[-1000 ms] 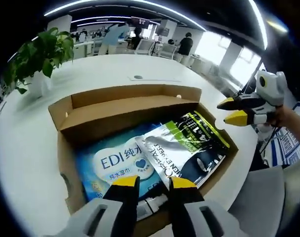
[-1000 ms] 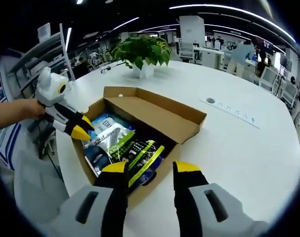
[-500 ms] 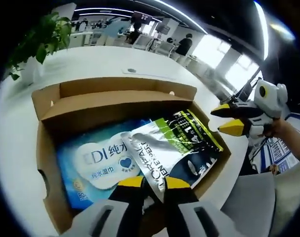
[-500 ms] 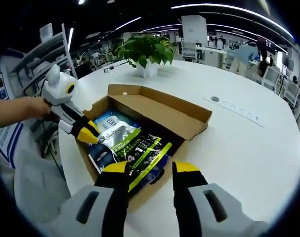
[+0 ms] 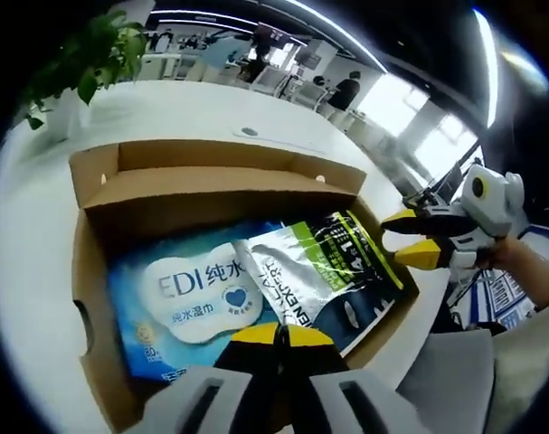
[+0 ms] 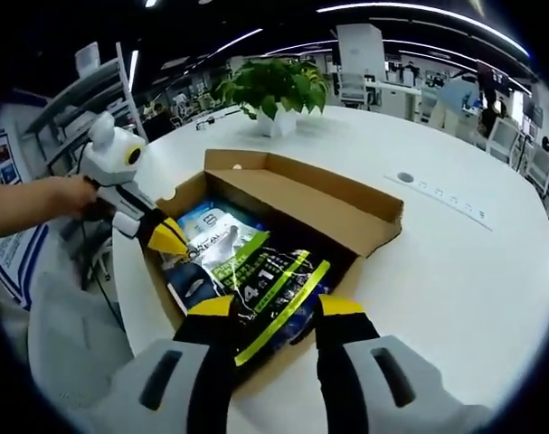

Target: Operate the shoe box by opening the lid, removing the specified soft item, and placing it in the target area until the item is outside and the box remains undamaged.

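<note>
Open cardboard shoe box (image 5: pixel 211 181) on a white round table (image 5: pixel 39 235), lid flap folded back, packed with a blue wipes pack (image 5: pixel 179 294) marked "EDI 纯水" and "纯水湿巾", overlapped by a silver, black and lime pouch (image 5: pixel 333 271) printed "MEN EXPERT". Seen from the left gripper view: left gripper (image 5: pixel 276 334) with yellow tips pressed together at the near edge of the box contents, whether pinching the pouch impossible to tell; right gripper (image 5: pixel 410 237) held beside the box's far corner, jaws parted. From the right gripper view: left gripper (image 6: pixel 170 237) gripped by a bare hand (image 6: pixel 75 194), tip dipped at the pouch (image 6: pixel 256 276); right gripper (image 6: pixel 272 307) spread wide over the box (image 6: pixel 346 212), empty; potted plant (image 6: pixel 274 90) beyond.
</note>
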A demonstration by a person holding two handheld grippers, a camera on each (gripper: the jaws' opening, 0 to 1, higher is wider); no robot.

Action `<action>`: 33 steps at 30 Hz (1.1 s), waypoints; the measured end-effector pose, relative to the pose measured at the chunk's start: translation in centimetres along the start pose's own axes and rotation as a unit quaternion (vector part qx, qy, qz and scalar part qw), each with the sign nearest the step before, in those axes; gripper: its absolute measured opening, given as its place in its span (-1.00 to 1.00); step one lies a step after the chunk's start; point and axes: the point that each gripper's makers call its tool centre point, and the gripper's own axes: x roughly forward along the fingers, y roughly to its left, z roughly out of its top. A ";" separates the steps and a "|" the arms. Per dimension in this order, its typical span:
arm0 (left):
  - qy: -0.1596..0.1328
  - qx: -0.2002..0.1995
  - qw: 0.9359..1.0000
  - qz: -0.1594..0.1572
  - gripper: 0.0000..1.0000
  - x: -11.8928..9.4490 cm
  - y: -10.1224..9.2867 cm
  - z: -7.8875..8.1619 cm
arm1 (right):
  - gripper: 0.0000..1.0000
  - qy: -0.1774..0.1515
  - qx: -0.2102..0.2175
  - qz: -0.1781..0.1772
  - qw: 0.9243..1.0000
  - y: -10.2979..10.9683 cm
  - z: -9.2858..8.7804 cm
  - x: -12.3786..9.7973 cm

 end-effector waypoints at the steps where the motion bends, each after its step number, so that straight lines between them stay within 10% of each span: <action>1: 0.000 0.002 1.000 0.001 -1.00 -0.1 0.1 0.0 | -0.38 0.002 -0.001 0.001 1.000 0.1 0.0 0.1; 33: -0.008 0.027 0.999 0.034 -1.00 -2.1 2.4 -0.1 | -0.54 0.048 0.005 0.037 0.998 2.8 -1.4 4.3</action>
